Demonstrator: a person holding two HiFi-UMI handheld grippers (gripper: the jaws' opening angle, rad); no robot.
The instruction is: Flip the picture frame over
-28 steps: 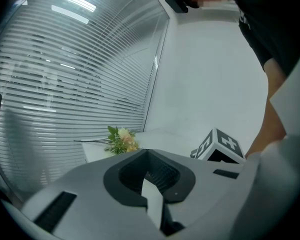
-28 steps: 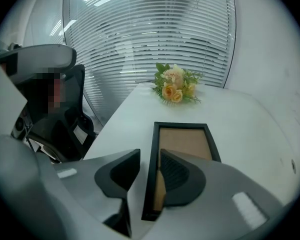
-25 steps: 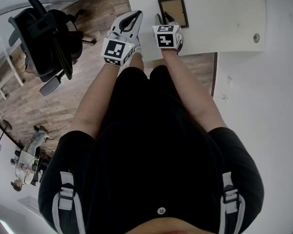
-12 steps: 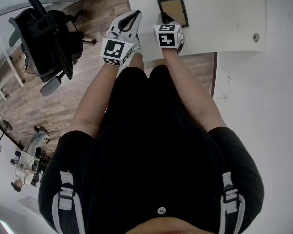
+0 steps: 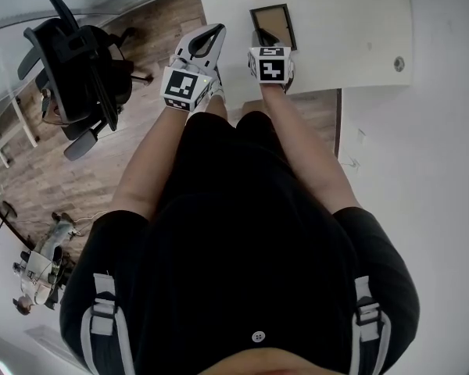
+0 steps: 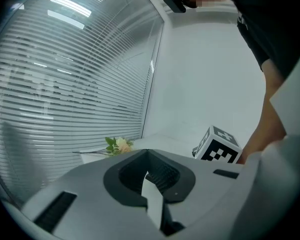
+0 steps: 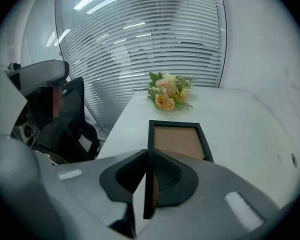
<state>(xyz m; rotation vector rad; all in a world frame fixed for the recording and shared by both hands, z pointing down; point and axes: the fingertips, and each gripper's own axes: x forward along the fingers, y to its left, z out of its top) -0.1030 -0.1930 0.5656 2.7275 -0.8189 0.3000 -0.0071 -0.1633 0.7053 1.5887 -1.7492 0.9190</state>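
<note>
Frame (image 7: 177, 140): flat on table (image 7: 240, 114), long axis running straight away from right gripper (image 7: 149, 159), whose jaws, just closing, now pinch its near left rail. Left gripper (image 6: 148, 170): closed, empty, alongside.

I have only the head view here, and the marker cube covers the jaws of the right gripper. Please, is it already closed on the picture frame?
Observer: Yes. In the right gripper view, the right gripper has just been closing, and its jaws pinch the black edge of the picture frame.
Operator: And what is the yellow thing at the far end of the table?
Observer: A small bunch of flowers, lying beyond the frame and apart from it.
</note>
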